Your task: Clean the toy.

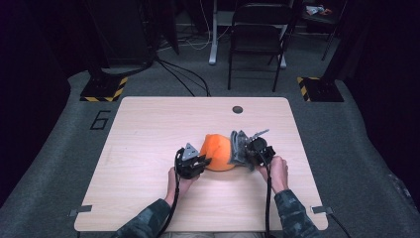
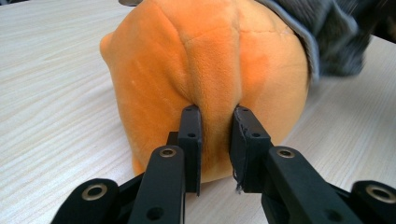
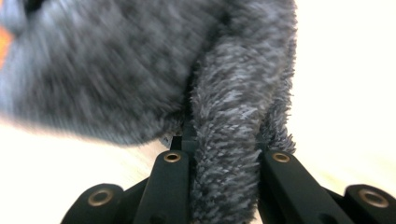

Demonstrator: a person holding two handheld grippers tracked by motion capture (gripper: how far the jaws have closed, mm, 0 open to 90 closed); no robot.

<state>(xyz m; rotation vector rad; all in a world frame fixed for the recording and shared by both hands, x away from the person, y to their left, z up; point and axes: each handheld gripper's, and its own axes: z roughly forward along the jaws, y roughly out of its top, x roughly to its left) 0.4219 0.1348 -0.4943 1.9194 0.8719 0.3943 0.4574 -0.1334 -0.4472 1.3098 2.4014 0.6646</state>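
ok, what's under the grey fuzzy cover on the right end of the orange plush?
The grey fuzzy cover wraps one end of the orange plush; orange shows up to its edge. The covered end is hidden. The right claw pinches a grey fold, the left claw an orange one.

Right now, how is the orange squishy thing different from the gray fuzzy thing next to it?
The orange plush is round, smooth and bright; the gray fuzzy cover is shaggy, dark and floppy. The left tool pinches a fold of the orange plush, while the right tool pinches an edge of the gray fuzzy cover. Both are soft and sit on the table.
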